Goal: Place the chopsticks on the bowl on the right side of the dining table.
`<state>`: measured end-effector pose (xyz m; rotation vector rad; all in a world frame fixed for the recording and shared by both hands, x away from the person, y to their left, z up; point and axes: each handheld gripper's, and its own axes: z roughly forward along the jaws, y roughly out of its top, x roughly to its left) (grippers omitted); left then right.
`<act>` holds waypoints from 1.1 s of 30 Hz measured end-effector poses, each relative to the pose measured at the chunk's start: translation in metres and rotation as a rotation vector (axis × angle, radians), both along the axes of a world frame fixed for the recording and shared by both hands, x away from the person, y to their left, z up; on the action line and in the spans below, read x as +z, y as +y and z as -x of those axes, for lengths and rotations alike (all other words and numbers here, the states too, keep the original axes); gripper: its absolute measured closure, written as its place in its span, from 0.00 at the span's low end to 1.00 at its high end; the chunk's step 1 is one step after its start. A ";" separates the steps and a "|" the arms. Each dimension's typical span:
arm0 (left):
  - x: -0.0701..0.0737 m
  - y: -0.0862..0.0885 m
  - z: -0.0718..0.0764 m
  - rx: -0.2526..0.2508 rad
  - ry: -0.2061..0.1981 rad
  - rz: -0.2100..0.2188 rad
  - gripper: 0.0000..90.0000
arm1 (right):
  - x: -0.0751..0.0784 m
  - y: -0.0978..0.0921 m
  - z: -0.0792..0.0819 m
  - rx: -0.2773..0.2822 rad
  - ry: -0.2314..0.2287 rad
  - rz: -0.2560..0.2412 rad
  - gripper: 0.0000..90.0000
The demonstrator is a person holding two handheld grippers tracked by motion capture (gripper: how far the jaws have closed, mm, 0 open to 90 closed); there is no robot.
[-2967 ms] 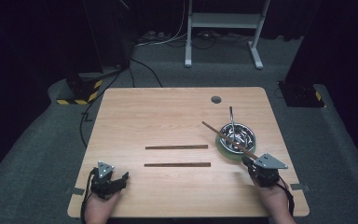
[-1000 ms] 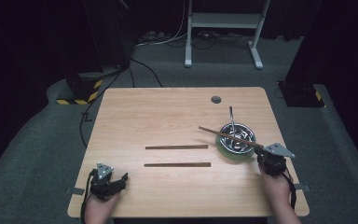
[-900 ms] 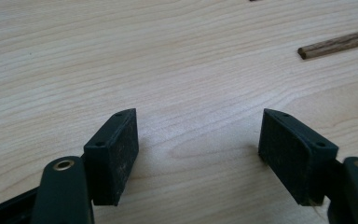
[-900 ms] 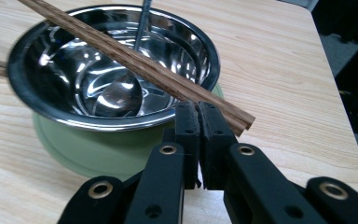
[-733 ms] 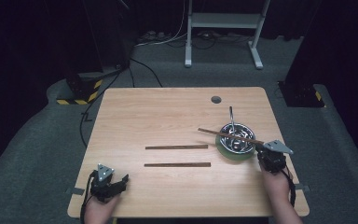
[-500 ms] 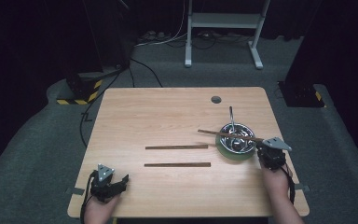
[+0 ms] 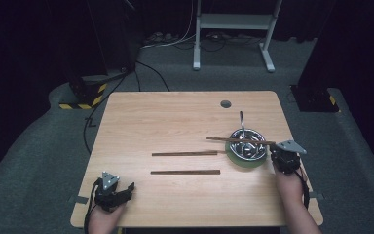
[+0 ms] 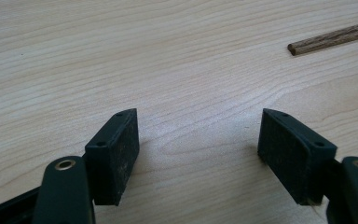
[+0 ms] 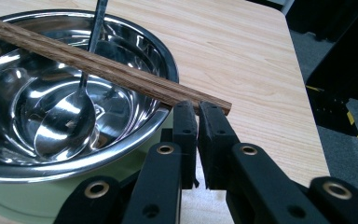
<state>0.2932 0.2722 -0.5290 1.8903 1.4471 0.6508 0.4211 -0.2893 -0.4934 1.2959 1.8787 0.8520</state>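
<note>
Near the right edge of the surface [image 7: 126, 122] sits a steel bowl [image 7: 246, 144] on its green base, a spoon [image 9: 67, 119] inside (handle leaning out). Right tongs [image 9: 197, 109] pinch a chopstick [image 9: 98, 65] laid across the rim. Left tongs [image 8: 198, 140] gape wide, holding nothing.
</note>
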 end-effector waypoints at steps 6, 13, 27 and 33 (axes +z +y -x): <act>0.000 0.000 0.000 -0.002 -0.004 0.002 0.33 | 0.001 -0.001 -0.004 0.000 -0.004 -0.004 0.94; 0.000 0.000 0.000 -0.002 -0.005 0.002 0.33 | -0.001 -0.004 -0.008 0.004 0.000 -0.010 0.94; 0.015 -0.010 0.000 -0.033 -0.023 -0.050 0.59 | 0.013 -0.016 0.017 0.056 -0.024 0.009 0.90; 0.052 -0.059 -0.028 -0.045 -0.084 0.068 0.73 | 0.009 -0.032 0.010 0.061 -0.039 -0.028 0.99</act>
